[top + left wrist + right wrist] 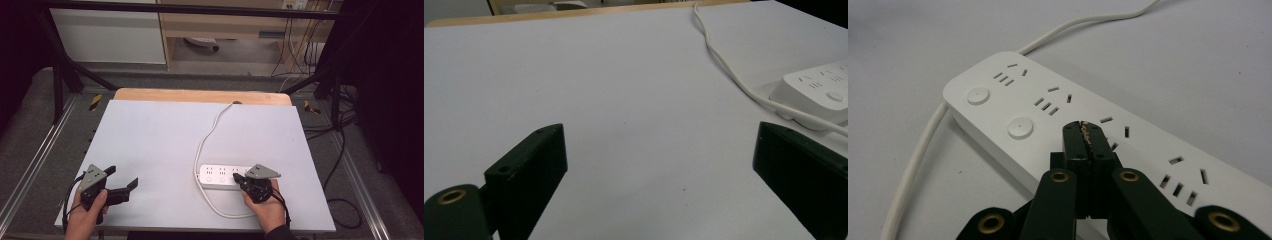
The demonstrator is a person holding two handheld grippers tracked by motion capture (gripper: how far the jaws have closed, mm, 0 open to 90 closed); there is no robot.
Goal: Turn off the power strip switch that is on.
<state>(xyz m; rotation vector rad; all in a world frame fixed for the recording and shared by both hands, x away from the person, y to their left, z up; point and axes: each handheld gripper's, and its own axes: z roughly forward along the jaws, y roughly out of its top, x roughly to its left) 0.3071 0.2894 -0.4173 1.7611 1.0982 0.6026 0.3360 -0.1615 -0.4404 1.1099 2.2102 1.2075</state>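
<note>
The power strip (1108,135) runs off the right gripper view's right edge, its far end unseen. The closed right gripper (1087,134) hides a socket. The white cable (207,135) vanishes past the table's (150,140) far edge.

White power strip (220,176) on white tabletop (150,145); its cord (207,137) loops to far edge.

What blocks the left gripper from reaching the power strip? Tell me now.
Nothing visible does. The left gripper hangs open over bare table, and the stretch between it and the power strip holds only the strip's own white cord, which lies flat along its near side. The right gripper, shut, sits over the strip's far end.
</note>
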